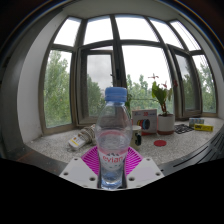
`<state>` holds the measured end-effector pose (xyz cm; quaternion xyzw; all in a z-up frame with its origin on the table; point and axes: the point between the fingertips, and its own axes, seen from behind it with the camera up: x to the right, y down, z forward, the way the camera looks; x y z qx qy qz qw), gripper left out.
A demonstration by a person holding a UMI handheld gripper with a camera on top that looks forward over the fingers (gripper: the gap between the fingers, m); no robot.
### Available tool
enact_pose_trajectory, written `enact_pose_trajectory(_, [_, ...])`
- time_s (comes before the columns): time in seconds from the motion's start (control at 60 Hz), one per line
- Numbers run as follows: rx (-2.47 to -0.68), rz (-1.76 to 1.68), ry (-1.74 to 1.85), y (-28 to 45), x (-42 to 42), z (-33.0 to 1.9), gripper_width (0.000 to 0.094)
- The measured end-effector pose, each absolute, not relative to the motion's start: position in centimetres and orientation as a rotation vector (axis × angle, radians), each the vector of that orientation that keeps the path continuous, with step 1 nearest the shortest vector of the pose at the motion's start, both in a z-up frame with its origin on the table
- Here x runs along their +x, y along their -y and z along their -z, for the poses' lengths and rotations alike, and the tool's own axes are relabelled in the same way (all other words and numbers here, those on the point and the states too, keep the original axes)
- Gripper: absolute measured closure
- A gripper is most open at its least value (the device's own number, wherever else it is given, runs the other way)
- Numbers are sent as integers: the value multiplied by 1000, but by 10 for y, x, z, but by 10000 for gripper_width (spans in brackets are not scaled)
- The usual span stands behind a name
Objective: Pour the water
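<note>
A clear plastic water bottle [113,130] with a blue cap and a pink-lettered label stands upright between my fingers. My gripper [112,162] is shut on its lower half, and the pink pads [90,160] press on it from both sides. The bottle is nearly full of water and its cap is on. Its base shows just above the gripper body, with nothing seen under it. No cup or other vessel for the water is plainly in view.
Beyond the bottle runs a pale stone windowsill [55,148] under a bay window with trees outside. On the sill are a white object [80,140], a potted plant [163,112] in a white pot, and small boxes [202,126] further along.
</note>
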<state>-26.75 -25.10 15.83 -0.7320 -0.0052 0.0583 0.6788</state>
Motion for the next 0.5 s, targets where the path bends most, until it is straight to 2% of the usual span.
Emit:
enact_pose_trajectory(0.233, [-1402, -728, -105, 200, -330, -307, 662])
enact_pose_trajectory(0.333, [-1304, -1054, -227, 173, -345, -358, 662])
enact_pose_trajectory(0.5, [-1114, -1638, -586, 101, -324, -387, 662])
